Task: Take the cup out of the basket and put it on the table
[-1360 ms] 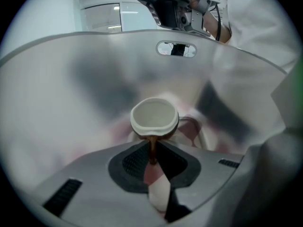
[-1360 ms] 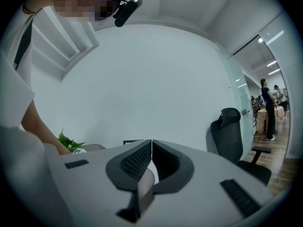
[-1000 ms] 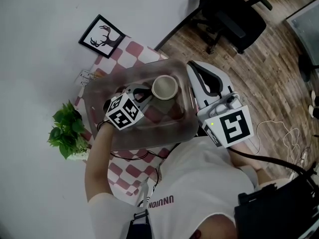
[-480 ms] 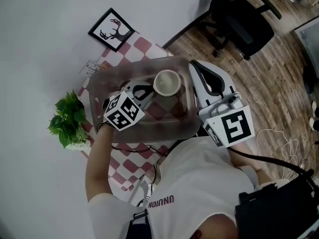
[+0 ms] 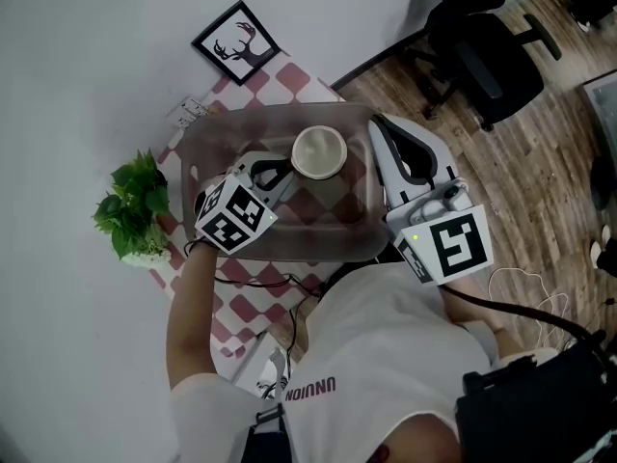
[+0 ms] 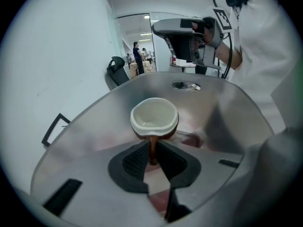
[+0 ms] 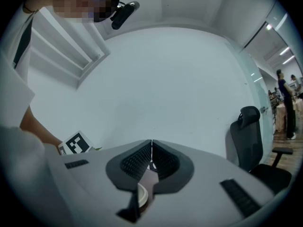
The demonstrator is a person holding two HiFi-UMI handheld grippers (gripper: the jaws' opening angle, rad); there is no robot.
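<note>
The cup (image 5: 318, 152), white inside and brown outside, hangs inside the translucent grey basket (image 5: 202, 148) on the checkered table (image 5: 246, 309). My left gripper (image 5: 281, 174) reaches down into the basket and is shut on the cup's handle. In the left gripper view the thin brown handle sits pinched between the pads (image 6: 152, 156), with the cup (image 6: 154, 118) upright just beyond them and the basket's wall (image 6: 80, 131) around it. My right gripper (image 5: 378, 129) hovers by the basket's right rim. Its pads meet along a thin line (image 7: 151, 151), and I see nothing between them.
A framed deer picture (image 5: 235, 41) and a potted plant (image 5: 130, 205) stand on the table against the wall. Black cables (image 5: 253, 278) lie in front of the basket. An office chair (image 5: 487, 46) stands on the wooden floor to the right.
My left gripper has risen a little with the cup in it, still inside the basket. The right gripper has stayed by the rim.
</note>
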